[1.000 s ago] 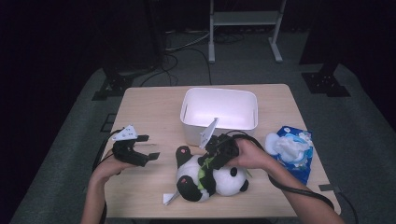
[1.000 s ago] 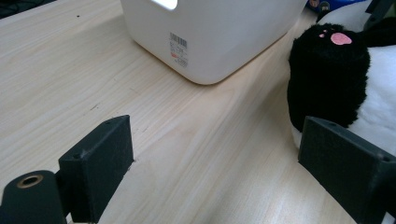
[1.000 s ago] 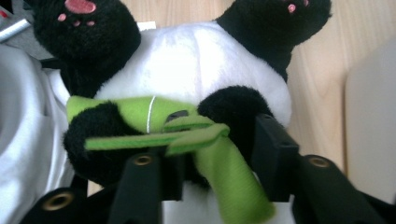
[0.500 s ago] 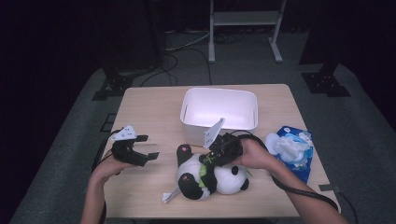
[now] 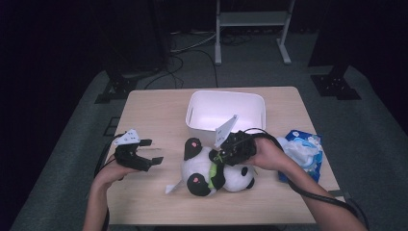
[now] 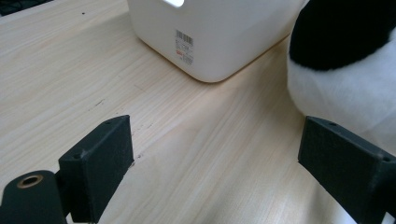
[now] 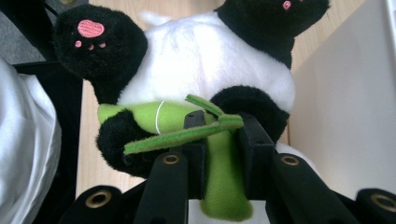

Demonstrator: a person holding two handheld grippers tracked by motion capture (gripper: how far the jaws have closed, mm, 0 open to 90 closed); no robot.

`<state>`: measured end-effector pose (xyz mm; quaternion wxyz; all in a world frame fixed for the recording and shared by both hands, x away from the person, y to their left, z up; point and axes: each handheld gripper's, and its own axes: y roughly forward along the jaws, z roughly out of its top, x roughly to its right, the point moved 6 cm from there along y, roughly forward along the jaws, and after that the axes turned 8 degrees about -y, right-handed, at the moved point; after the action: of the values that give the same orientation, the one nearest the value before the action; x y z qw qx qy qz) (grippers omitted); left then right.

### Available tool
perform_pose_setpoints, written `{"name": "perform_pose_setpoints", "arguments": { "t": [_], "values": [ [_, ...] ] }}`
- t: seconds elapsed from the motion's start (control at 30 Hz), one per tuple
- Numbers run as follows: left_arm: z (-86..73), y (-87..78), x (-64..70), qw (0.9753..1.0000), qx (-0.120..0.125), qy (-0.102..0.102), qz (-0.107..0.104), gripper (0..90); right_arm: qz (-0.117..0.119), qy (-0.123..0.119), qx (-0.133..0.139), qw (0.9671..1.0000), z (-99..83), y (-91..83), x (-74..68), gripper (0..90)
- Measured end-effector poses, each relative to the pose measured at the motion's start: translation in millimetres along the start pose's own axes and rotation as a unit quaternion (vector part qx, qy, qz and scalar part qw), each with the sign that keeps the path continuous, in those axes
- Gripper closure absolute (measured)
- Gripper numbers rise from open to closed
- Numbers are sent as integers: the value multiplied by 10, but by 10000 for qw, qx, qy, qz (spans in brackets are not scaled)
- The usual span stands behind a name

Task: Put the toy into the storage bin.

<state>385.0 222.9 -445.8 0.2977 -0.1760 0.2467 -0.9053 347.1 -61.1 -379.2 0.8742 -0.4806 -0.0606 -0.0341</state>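
Observation:
A black-and-white panda plush [image 5: 219, 177] lies on the wooden table [image 5: 154, 115], in front of a white bin [image 5: 226, 111]. My right gripper [image 5: 222, 156] is over the panda's chest. In the right gripper view it [image 7: 219, 140] is shut on the plush's green bamboo piece [image 7: 222, 186], with the panda [image 7: 205, 60] just beyond the jaws. My left gripper [image 5: 148, 161] rests low at the table's left, open and holding nothing. In the left gripper view its jaws stand wide apart [image 6: 219, 163] over bare wood, facing the bin [image 6: 210, 32], and the panda [image 6: 345, 60] is at the right.
A blue packet with white tissue [image 5: 302, 150] lies at the table's right edge, behind the right hand. A white tag [image 5: 172, 187] sticks out from the panda's near side. Cables trail from both grippers toward the near edge. Dark floor surrounds the table.
The right gripper and the panda have shifted slightly away from the near edge, toward the bin. The left gripper has stayed where it was, still open.

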Motion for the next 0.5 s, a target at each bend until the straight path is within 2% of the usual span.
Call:
{"name": "perform_pose_setpoints", "arguments": {
  "t": [0.13,0.5],
  "values": [
    [-8,-1,-8,10000,-3,-13,4,90,-106,11,-12,9999,27,-122,-5,744],
    [-24,-3,-27,10000,-2,-40,-7,90,-214,70,26,9997,118,-498,-55,744]
  ]
}}
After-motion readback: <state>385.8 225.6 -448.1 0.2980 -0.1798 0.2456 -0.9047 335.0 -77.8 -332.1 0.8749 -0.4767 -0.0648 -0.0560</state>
